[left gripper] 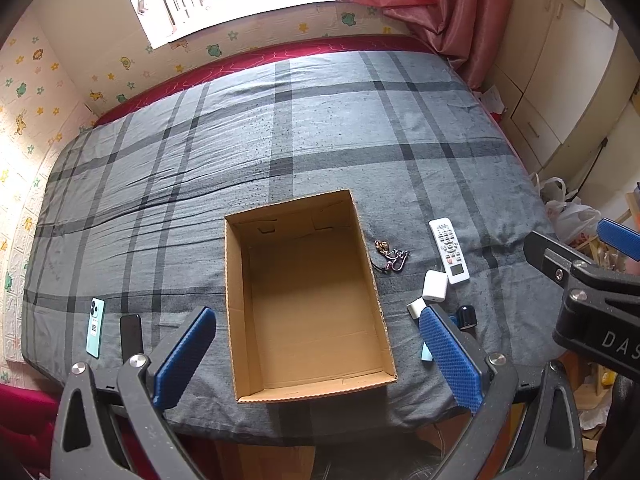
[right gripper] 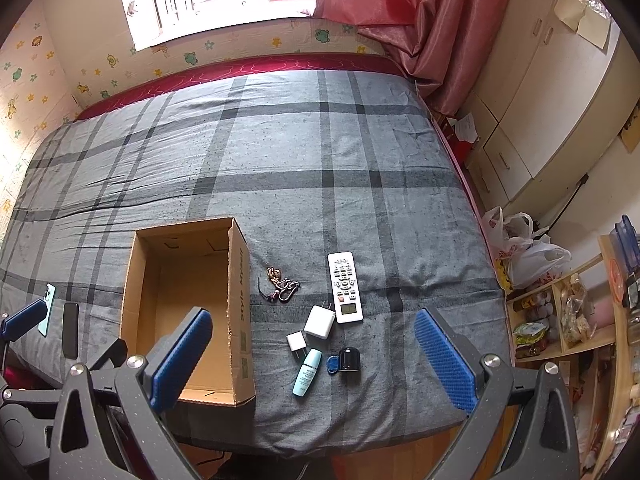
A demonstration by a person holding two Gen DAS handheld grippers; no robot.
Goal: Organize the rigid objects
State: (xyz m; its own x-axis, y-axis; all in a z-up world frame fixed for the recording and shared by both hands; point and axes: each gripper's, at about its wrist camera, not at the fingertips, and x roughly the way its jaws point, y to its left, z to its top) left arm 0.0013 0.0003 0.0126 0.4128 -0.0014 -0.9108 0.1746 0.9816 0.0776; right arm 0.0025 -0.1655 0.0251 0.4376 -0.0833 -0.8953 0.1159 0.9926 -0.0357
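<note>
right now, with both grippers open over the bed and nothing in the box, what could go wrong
1. The small charger, large charger, light blue bottle and black cap lie close together; wide fingers could knock a neighbour.
2. The keys are a loose, thin bunch on soft bedding, so a grasp may slip.
3. The two phones lie flat near the bed's edge and could slide off if nudged.

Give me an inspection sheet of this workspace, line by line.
Surface: bed under a grey plaid sheet.
Job's things: open cardboard box, nothing inside; right of it keys, remote, two white chargers, bottle, black cap; left of it two phones.
Clutter: nothing seen on the bed.
Grippers: left gripper and right gripper both open, holding nothing.
Cables: nothing seen.
Surroundings: window, pink curtain, cupboards, shelf with bags.
</note>
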